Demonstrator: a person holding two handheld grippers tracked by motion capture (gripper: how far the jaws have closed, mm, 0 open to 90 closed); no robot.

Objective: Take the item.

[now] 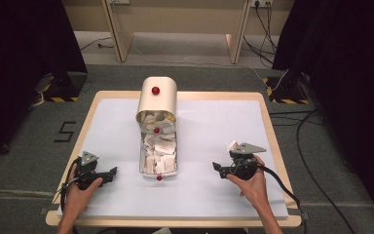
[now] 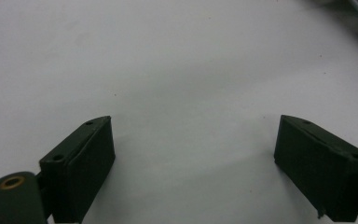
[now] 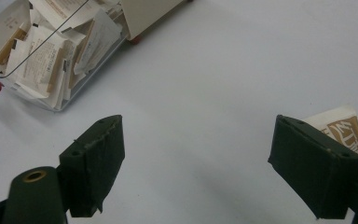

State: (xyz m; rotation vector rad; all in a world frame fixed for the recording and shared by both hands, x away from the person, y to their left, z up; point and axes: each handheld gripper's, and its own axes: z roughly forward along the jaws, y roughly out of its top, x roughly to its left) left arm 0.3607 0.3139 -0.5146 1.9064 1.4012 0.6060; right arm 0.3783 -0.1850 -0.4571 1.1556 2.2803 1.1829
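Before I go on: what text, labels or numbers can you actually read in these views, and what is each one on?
"5": black tape figure on the floor left of the table.
Brown print on the loose packet by the right gripper: characters, too blurred to read.
Fine print on packets in the clear tray: too small to read.

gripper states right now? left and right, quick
Left gripper: open, nothing between the jaws.
Right gripper: open, holding nothing; a paper packet lies just behind one jaw.
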